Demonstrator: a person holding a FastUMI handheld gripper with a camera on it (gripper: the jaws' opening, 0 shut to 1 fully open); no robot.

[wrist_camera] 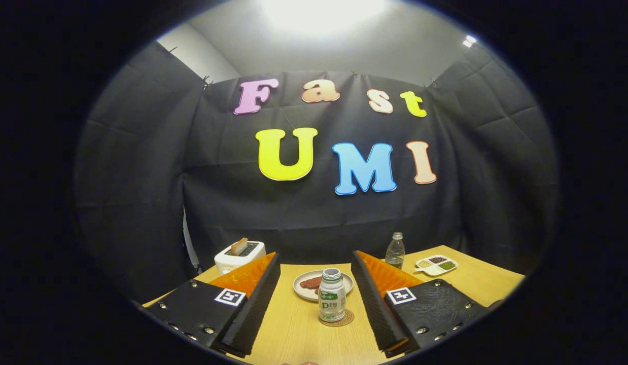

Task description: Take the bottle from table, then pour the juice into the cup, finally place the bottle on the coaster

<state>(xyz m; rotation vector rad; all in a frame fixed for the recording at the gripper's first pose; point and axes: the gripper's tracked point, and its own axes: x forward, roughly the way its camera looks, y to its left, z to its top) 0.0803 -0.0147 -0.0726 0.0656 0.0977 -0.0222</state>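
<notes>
A small white juice bottle (pixel 332 296) with a green label and an open neck stands upright on a round cork coaster (pixel 338 319) on the wooden table (pixel 293 329). My gripper (pixel 316 299) is open, its two fingers spread wide on either side of the bottle and touching nothing. The bottle stands between the fingers, a little nearer the right finger (pixel 375 299). I cannot make out a cup.
Just beyond the bottle lies a plate (pixel 301 286) with dark food on it. A white toaster (pixel 239 255) with toast stands at the back left. A clear water bottle (pixel 395 251) and a divided dish (pixel 435 264) of grains stand at the back right.
</notes>
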